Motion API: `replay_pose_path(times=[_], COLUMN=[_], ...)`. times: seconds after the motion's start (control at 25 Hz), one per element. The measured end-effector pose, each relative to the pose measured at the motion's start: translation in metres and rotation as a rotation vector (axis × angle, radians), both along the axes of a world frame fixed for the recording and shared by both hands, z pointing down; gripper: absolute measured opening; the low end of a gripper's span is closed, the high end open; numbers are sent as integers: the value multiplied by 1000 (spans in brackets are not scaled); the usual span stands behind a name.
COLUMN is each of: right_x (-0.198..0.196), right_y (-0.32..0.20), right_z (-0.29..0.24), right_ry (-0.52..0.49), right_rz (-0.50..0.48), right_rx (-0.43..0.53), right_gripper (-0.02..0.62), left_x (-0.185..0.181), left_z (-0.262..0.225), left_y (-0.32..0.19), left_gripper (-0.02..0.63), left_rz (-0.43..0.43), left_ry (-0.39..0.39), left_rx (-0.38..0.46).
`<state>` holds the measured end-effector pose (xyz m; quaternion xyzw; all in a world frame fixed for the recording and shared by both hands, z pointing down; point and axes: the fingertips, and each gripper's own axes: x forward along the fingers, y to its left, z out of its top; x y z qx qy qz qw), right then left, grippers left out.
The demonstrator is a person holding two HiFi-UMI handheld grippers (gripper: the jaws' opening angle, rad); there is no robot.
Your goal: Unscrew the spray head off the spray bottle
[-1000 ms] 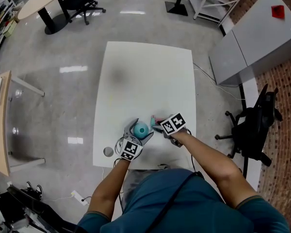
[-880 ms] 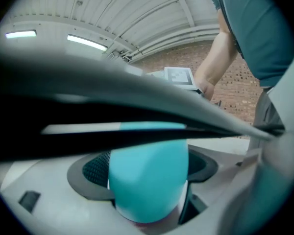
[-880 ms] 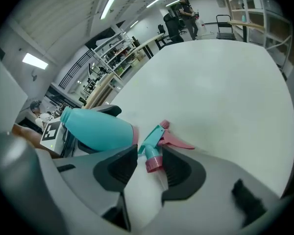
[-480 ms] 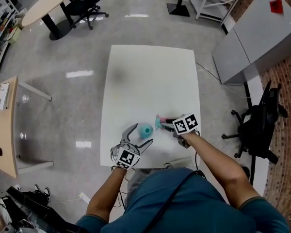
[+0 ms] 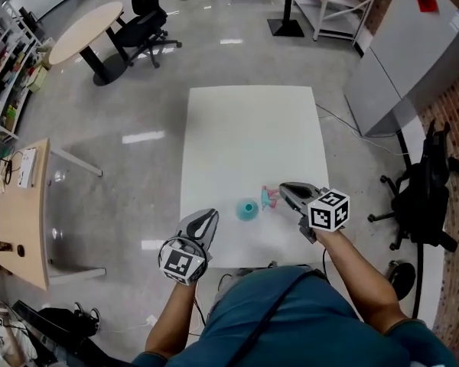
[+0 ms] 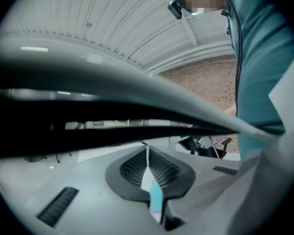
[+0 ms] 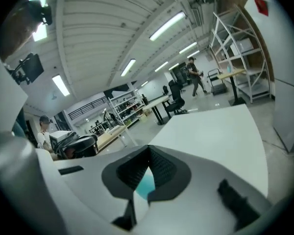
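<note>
A small teal spray bottle [image 5: 247,209] stands near the front of the white table [image 5: 252,128]. Just to its right lies the pink and teal spray head [image 5: 270,196], apart from the bottle. My left gripper [image 5: 206,215] hangs off the table's front left corner. Its jaws have just been closing, nothing is between them and they look shut. To the right of the spray head my right gripper [image 5: 284,187] is raised and shut on nothing. In the left gripper view the left gripper [image 6: 146,150] shows only a thin slit. A sliver of teal shows below the pads of the right gripper [image 7: 148,152].
A grey cabinet [image 5: 405,60] and a black office chair [image 5: 424,186] stand right of the table. Wooden tables [image 5: 19,212] and another chair [image 5: 145,25] stand on the left. People are far off in the right gripper view.
Both grippers have lifted off the table and drawn back toward me. The left let go of the bottle and closed. The right left the spray head lying beside the bottle.
</note>
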<state>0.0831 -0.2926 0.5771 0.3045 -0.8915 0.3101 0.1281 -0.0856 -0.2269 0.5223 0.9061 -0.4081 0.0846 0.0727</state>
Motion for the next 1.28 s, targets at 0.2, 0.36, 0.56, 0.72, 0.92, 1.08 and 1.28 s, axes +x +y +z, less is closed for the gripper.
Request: replay_pose_path(times=[0.2,0.36,0.56,0.72,0.92,1.08,1.28], right_x=[-2,-1,2,13,27,41,59], right_y=[24,47,83,111,159,208,286], right_z=[-68,-113,-164,-189,-213,-224,-223], right_ry=[-5,-14,-47,-78,-66,-60,-60], right_rz=[5,26,40,70,61,57,42], right_rx=[245,381,491,525,588,631,639], right_gripper=[0,0,0,0,0,0,0], left_x=[2,1,4,12,17,33,62], left_z=[-45,-78,-109,-120,-139,-148,-151], left_y=[9,25,53,70,102,142,217], left_gripper=[3,3,3,3,3,3,3], left_rz=[40,63,97,129,115,120,117], left_ry=[88,106,103,90,91,77,66], left_rx=[-9,47,83,108,137,149,154])
